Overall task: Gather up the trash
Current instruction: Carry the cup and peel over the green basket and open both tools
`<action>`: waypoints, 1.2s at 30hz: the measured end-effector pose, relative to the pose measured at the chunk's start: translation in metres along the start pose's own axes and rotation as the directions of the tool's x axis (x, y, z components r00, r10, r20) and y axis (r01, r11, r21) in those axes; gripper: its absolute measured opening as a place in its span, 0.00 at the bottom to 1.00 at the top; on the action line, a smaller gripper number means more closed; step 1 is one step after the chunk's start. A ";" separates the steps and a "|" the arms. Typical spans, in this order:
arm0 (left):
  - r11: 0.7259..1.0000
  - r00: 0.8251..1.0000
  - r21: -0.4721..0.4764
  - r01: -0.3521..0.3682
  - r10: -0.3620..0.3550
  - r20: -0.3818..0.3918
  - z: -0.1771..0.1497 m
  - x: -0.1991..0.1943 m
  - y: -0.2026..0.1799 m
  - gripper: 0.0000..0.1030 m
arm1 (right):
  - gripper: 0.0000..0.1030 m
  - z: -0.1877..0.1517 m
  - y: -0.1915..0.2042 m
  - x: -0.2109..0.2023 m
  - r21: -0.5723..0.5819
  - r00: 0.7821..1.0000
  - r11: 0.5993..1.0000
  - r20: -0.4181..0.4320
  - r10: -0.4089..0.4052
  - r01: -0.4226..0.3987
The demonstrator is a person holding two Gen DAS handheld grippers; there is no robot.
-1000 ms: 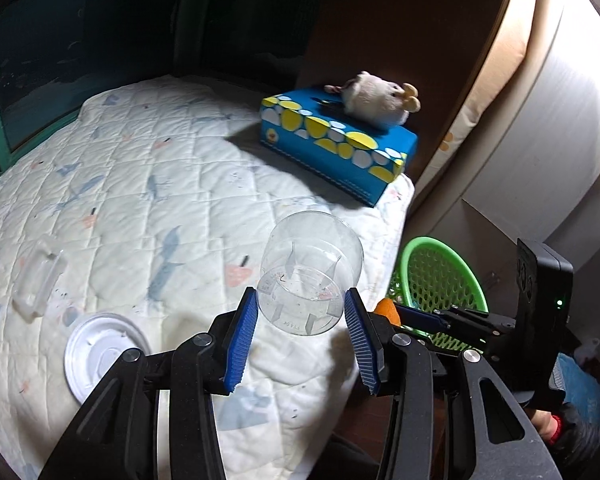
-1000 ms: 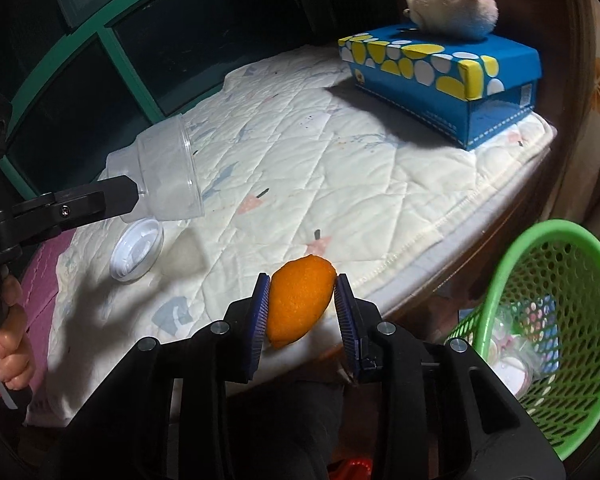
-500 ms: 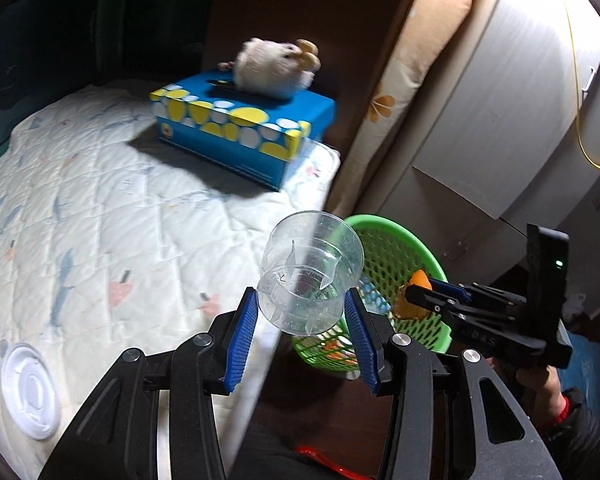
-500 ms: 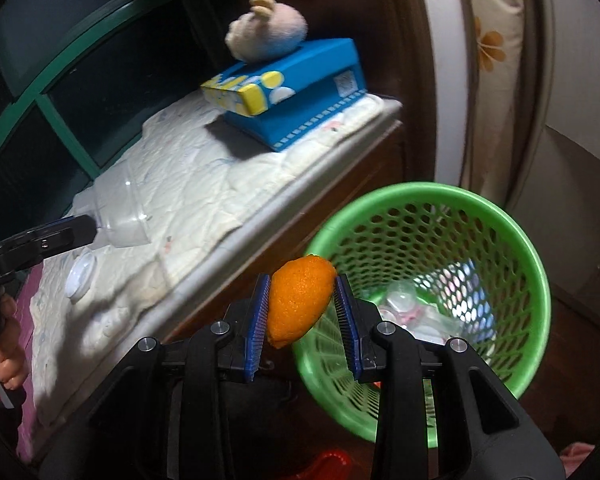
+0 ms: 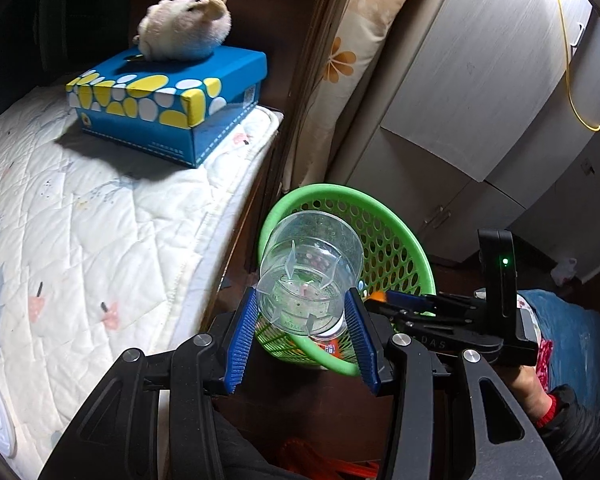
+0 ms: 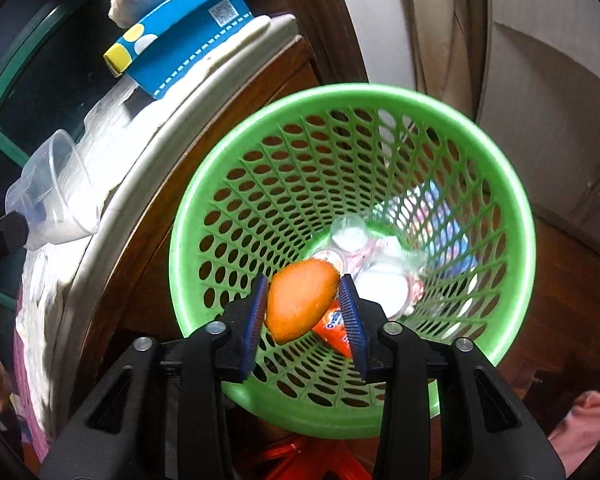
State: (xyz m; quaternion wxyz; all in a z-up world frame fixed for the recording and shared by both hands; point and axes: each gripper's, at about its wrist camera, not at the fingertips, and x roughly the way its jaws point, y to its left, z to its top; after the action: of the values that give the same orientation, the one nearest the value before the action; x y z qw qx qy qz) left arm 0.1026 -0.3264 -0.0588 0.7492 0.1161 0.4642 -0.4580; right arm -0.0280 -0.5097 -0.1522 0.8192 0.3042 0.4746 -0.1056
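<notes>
- Over the mouth of the green mesh basket [image 6: 512,216], the right gripper [image 6: 304,312] pinches an orange peel [image 6: 300,300] between its blue fingers [image 6: 350,318]; the peel looks light and soft, so a plain release should drop it in.
- Just left of the basket, the left gripper [image 5: 302,334] clamps a clear plastic cup [image 5: 308,276] around its base, with the open mouth pointing forward. The cup looks light, thin, slippery and easy to crush, so the stiffer base seems the best place to grip.
- Inside the basket lie white lids, wrappers and an orange packet [image 6: 334,334].
- Beside it stands a bed with a quilted white cover [image 5: 80,240], carrying a blue tissue box [image 5: 168,108] topped by a plush toy [image 5: 184,28].
- Nothing blocks the basket opening, though the two grippers crowd each other.
</notes>
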 end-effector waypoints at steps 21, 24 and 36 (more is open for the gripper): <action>0.996 0.985 0.087 0.019 -0.004 -0.170 -0.007 0.080 -0.046 0.42 | 0.67 -0.012 -0.024 -0.073 0.065 0.979 0.996 0.190 -0.070 0.058; 0.995 0.980 0.094 0.014 0.005 -0.200 -0.009 0.093 -0.049 0.42 | 0.67 -0.015 -0.029 -0.075 0.082 0.979 0.995 0.192 -0.065 0.050; 1.000 0.979 0.028 0.015 -0.009 -0.204 -0.016 0.093 -0.040 0.55 | 0.67 -0.018 -0.026 -0.079 0.091 0.979 0.996 0.198 -0.045 0.027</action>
State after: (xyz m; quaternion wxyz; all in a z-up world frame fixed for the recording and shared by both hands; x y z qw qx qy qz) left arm 0.0751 -0.3923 -0.1317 0.6933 0.1704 0.5324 -0.4548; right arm -0.0943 -0.5292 -0.1028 0.8466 0.3189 0.3902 -0.1712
